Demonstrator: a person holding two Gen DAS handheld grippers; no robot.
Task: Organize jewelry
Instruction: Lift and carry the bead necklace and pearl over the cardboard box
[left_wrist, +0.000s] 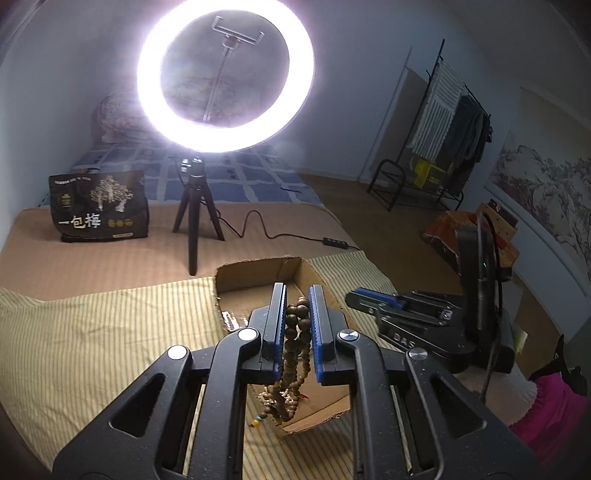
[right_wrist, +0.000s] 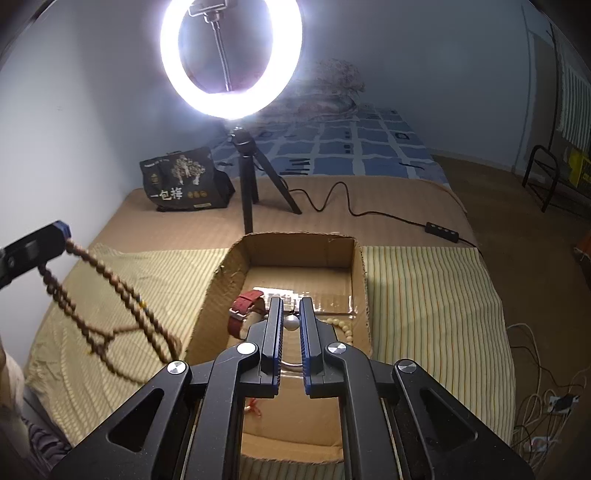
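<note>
Left tongs (left_wrist: 298, 295) clamp wooden beads (left_wrist: 295, 343); right tongs (right_wrist: 291, 306) gape over cardboard box (right_wrist: 360, 266) near ring light (right_wrist: 231, 59).

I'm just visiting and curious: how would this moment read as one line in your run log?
left gripper: shut on beads, lifted | right gripper: open, over box | box holds watch, pale beads

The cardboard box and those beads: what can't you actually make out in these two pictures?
- Cardboard box floor, right wrist view: the right gripper covers the middle, hiding most of a white round object and part of the red strap.
- Cream beads: partly hidden by that gripper.
- Wooden bead string: blurred; the lower end passes behind the gripper.
- Left wrist view: the left gripper hides most of the box.
</note>
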